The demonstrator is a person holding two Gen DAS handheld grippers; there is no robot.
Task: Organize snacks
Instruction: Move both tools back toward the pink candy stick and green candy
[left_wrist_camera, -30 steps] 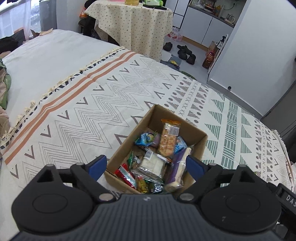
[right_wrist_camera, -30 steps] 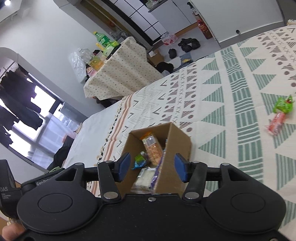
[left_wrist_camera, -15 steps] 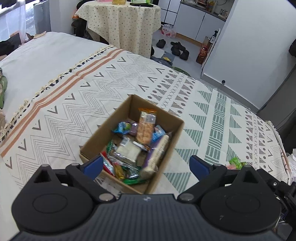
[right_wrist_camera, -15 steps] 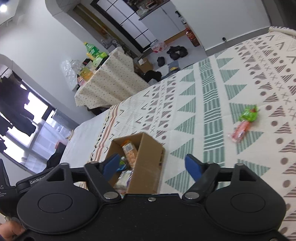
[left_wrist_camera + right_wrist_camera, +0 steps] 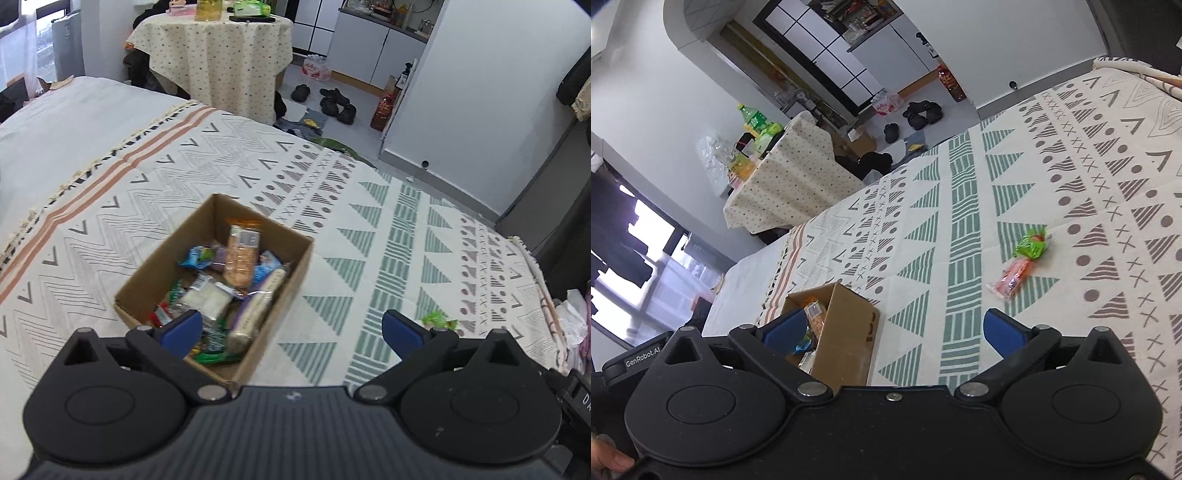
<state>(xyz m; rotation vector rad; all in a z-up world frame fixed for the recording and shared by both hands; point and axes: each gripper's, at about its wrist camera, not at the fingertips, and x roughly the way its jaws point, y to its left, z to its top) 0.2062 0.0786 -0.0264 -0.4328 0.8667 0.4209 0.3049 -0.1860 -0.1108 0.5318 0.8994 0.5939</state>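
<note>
Snacks fill the cardboard box (image 5: 218, 280) on the bedspread (image 5: 369, 236), nearest both wide-open, empty claws: left claw (image 5: 291, 332), right claw (image 5: 892, 330). Farther off lie an orange packet (image 5: 1012, 278) and green packet (image 5: 1032, 244); pinching the soft cloth is the risk.

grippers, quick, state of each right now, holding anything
left gripper: open, fingers wide apart, holding nothing.
right gripper: open, fingers wide apart, holding nothing.
</note>
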